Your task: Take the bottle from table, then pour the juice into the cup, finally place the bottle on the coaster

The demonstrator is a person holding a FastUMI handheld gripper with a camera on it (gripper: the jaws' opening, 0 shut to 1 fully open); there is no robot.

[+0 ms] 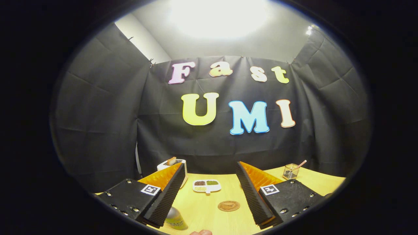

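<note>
With fingers (pixel 209 195) spread wide, gripping nothing: one bottle (pixel 175 219) at 7 o'clock by left finger, one coaster (pixel 229 206) between them, one sectioned dish (pixel 206 186) at 12 on table (pixel 202 209).

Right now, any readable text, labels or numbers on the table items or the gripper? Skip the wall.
On the bottle: label print, too blurred to read.
On the coaster: embossed mark, too small to read.
On the gripper, open with nothing between its fingers: square marker tags, patterns, no words.
</note>
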